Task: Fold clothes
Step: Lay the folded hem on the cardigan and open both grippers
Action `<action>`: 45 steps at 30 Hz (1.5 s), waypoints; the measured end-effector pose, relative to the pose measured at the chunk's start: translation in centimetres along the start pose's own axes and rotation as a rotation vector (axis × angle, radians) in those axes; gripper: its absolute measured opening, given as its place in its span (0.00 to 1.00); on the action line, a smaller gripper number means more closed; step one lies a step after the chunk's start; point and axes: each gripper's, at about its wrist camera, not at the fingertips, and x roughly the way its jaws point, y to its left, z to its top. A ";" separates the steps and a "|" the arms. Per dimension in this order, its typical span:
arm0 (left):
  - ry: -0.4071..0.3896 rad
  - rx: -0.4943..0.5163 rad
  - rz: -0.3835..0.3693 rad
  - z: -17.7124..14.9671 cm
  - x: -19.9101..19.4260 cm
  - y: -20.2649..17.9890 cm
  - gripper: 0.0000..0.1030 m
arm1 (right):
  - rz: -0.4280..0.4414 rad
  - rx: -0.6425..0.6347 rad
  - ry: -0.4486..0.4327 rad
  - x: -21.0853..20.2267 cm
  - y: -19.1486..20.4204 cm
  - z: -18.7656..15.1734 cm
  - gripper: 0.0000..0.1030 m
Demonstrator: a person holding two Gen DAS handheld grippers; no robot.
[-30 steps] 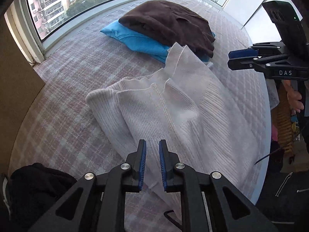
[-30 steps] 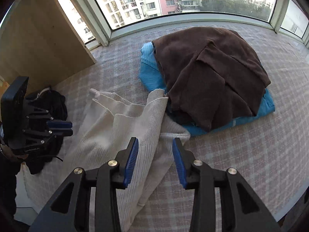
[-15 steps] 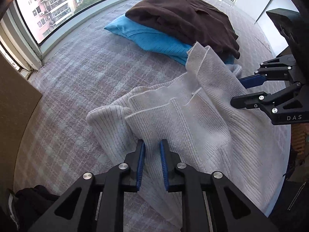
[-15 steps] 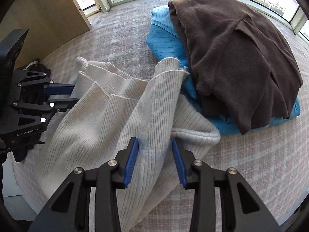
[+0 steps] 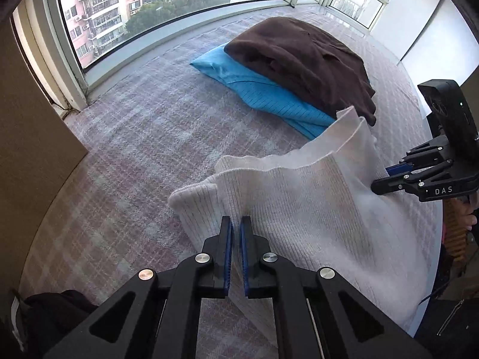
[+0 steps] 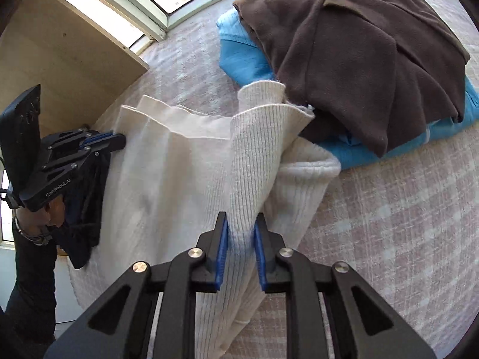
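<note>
Your left claw point(image 5: 234, 227) sits nearly closed, its blue pads pinching a raised fold of the cream ribbed sweater point(image 5: 299, 206) near the garment's left edge; only a thin gap shows between the pads, filled by knit. Your right claw point(image 6: 241, 233) stands a little wider, clamped on a thicker bunch of the same sweater, the cloth pressed between both blue pads. In the left wrist view that right claw comes in from the right side, its tips buried in the knit's right edge. In the right wrist view the left claw grips the sweater's far left corner, with your hand point(image 6: 45, 212) wrapped on its handle just below.

The sweater hangs stretched between the two grips, its top edge lifted and wavy, the rest draped on the plaid bed cover point(image 5: 143, 137) toward the near edge. A dark garment point(image 6: 86, 197) lies bunched at the left, beside the sweater.

Farther off, a brown garment point(image 5: 305, 59) lies heaped on a folded blue one point(image 5: 263, 92); the sweater's raised right corner touches this pile. Beyond runs the window point(image 5: 143, 9).
</note>
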 end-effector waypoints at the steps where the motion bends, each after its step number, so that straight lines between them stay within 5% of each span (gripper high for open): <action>1: 0.002 0.001 -0.001 -0.1 0.3 0.1 0.05 | 0.000 0.003 0.008 0.3 -0.3 0.1 0.24; 5: 0.006 0.013 0.010 -0.5 0.3 0.2 0.06 | -0.066 0.000 -0.037 -2.6 -0.4 -0.3 0.30; 7: 0.009 0.005 0.011 -0.6 -0.3 0.3 0.07 | -0.147 -0.029 -0.132 -5.2 0.5 -0.8 0.30; 12: -0.044 -0.011 0.066 -0.4 -2.9 1.2 0.05 | -0.015 -0.163 -0.160 -4.2 4.1 0.1 0.35; 17: -0.104 0.008 -0.150 -0.4 -4.9 -1.8 0.07 | -0.013 -0.132 -0.062 1.2 4.0 1.1 0.34; 20: 0.013 0.090 -0.063 -0.2 -0.5 -3.4 0.10 | 0.076 -0.016 -0.076 0.5 1.9 0.8 0.34; 22: 0.034 0.032 -0.092 -0.6 0.6 -1.9 0.10 | 0.112 0.022 -0.074 -0.3 0.7 0.4 0.34; 26: -0.022 -0.032 0.011 -0.8 -2.8 0.8 0.11 | 0.123 0.031 -0.104 -2.3 0.6 -1.5 0.39; 28: -0.035 -0.070 -0.054 -1.2 -4.4 1.1 0.12 | 0.116 0.021 -0.127 -3.4 1.1 -2.7 0.48; 32: -0.015 0.037 -0.155 -3.6 -6.1 -3.7 0.12 | 0.102 0.002 -0.173 -5.6 2.0 -5.1 0.48; 38: 0.089 0.228 -0.191 -8.1 -4.6 -10.9 0.15 | -0.184 -0.115 -0.157 -4.5 5.5 -10.7 0.48; 41: 0.147 0.236 -0.174 -9.0 -2.8 -11.5 0.16 | -0.055 -0.067 -0.091 -3.2 4.7 -11.4 0.48; 44: 0.160 0.250 -0.165 -9.6 -2.6 -11.8 0.16 | -0.029 -0.059 -0.081 -2.0 4.8 -11.4 0.46; 45: 0.161 0.251 -0.163 -9.7 -2.8 -11.9 0.16 | 0.000 -0.055 -0.074 -2.0 4.7 -11.6 0.33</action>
